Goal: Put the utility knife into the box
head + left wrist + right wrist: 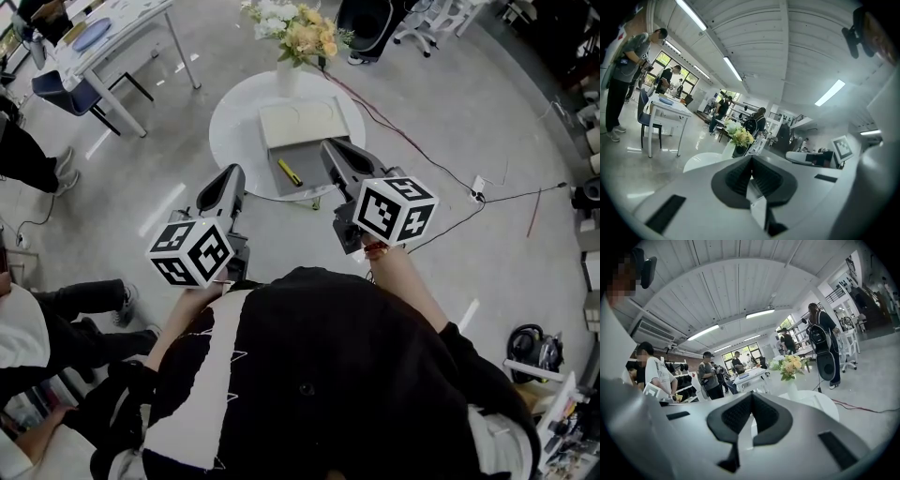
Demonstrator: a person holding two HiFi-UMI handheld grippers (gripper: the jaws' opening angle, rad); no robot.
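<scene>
In the head view, the utility knife [290,172], yellow, lay inside the open grey box [302,157], toward the tray's left side and angled down to the right. The box's pale lid [300,122] stood folded back toward the top of the frame. The box sat on a round white surface [234,122] in the upper centre of the picture, with a vase of yellow and white flowers [300,37] at the surface's far edge.

The left gripper [234,172] hung to the lower left of the surface, above the floor and clear of the box. The right gripper [330,143] reached over the box's right edge; whether it touched the box could not be told.

In the left gripper view the jaws of the left gripper [751,157] were pressed together with nothing between them. In the right gripper view the right gripper [752,394] likewise had its jaws pressed together and empty. Cables [422,155] trailed across the floor to the right of the surface.
</scene>
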